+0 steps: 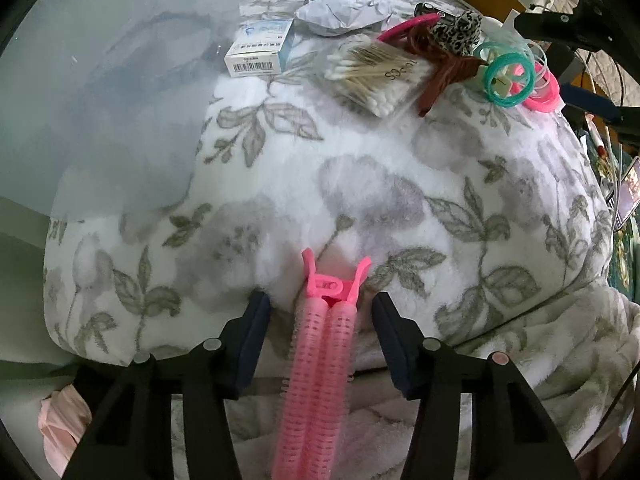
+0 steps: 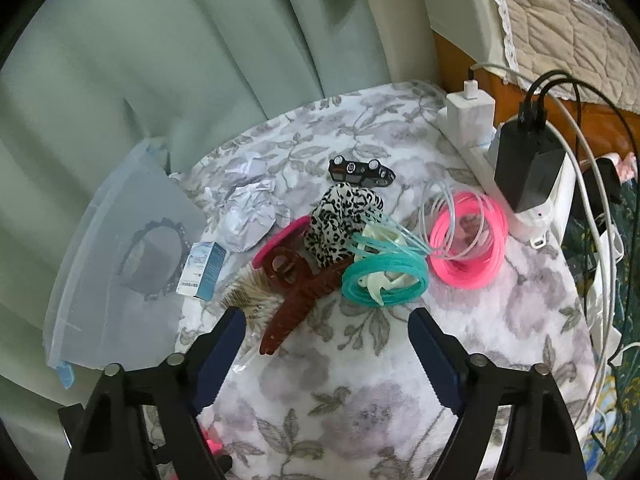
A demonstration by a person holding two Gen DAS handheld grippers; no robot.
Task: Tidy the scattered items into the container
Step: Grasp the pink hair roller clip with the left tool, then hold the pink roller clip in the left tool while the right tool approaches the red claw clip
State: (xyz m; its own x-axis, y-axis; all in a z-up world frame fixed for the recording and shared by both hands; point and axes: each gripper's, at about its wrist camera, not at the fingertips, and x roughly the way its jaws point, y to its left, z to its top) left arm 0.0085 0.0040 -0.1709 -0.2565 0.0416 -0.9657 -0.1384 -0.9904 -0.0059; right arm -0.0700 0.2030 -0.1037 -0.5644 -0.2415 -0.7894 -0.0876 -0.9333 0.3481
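Left wrist: pink roller clip (image 1: 320,344) between left tongs (image 1: 320,320), apart, untouched; right tongs (image 2: 326,336) apart, empty.

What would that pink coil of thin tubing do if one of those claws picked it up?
The pink coil is many loose loops of thin tubing, so it would probably sag and spread instead of keeping its ring shape. It looks light. A clear strand lies tangled across it toward the teal coil, which touches it, so lifting one may drag the other along.
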